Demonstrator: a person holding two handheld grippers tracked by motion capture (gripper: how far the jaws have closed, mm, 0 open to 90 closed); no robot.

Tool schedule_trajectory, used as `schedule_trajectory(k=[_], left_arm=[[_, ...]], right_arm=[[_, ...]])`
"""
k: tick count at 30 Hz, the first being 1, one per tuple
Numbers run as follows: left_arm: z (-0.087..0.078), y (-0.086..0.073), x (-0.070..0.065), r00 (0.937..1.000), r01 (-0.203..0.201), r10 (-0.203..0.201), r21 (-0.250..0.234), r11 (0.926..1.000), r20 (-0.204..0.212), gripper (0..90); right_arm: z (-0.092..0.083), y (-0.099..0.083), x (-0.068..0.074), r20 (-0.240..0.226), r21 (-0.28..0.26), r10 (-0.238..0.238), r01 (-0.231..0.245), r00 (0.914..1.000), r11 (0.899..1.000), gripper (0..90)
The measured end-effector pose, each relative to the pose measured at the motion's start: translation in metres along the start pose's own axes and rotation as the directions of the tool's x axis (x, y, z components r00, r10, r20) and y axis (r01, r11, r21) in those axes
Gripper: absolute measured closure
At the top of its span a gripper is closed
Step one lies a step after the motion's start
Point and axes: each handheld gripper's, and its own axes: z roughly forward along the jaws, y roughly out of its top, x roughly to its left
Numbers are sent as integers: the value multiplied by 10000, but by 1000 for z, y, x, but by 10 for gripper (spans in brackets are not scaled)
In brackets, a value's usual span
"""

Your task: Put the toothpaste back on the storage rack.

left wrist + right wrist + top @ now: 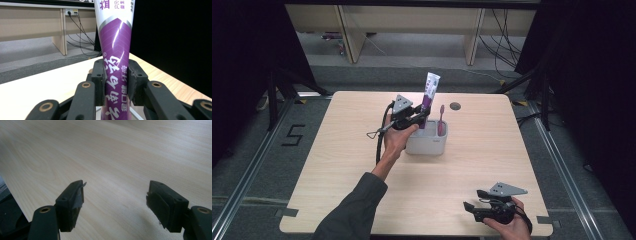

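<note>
purple toothpaste tube (pixel 115 62) stands upright, pinched between the left tool (pixel 115 83) jaws.

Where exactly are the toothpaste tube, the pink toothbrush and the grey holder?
toothpaste tube (pixel 115 50): left gripper view, purple middle of the tube.
pink toothbrush (pixel 441 120): high view, its handle.
grey holder (pixel 427 146): high view, front wall.

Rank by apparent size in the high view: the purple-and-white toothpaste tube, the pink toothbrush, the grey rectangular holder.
1. Grey rectangular holder, largest.
2. Purple-and-white toothpaste tube, though its lower end is hidden by the left gripper and the holder.
3. Pink toothbrush, thinnest, partly hidden inside the holder.
</note>
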Motion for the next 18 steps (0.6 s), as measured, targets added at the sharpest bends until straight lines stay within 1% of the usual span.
schedule_trajectory(k=[3,9,10,11,12,17,18], left_arm=[[2,-4,1,9999,90,-90,40,10000,-66,704],[5,-12,0,9999,72,-68,246,9997,-145,703],[6,-13,0,9999,39,-35,302,9995,-143,703],[6,-14,-1,9999,24,-20,360,9993,-125,703],[6,-15,-1,9999,-49,55,425,9991,-137,703],[9,-18,-3,9997,-150,161,587,9982,-174,702],[9,-19,-4,9997,-152,164,613,9980,-181,702]], right_arm=[[0,0,0,-37,-15,69,-70,10000,10000,304],[0,0,0,-7,-34,-50,50,10000,10000,304],[1,0,1,-103,33,169,-169,9998,9999,304],[1,0,0,-66,2,-21,21,10000,10000,304],[1,0,0,-36,11,-19,19,10000,10000,304],[0,0,0,-14,-12,-55,55,10000,10000,304],[0,0,2,-129,41,220,-219,9997,9998,304]])
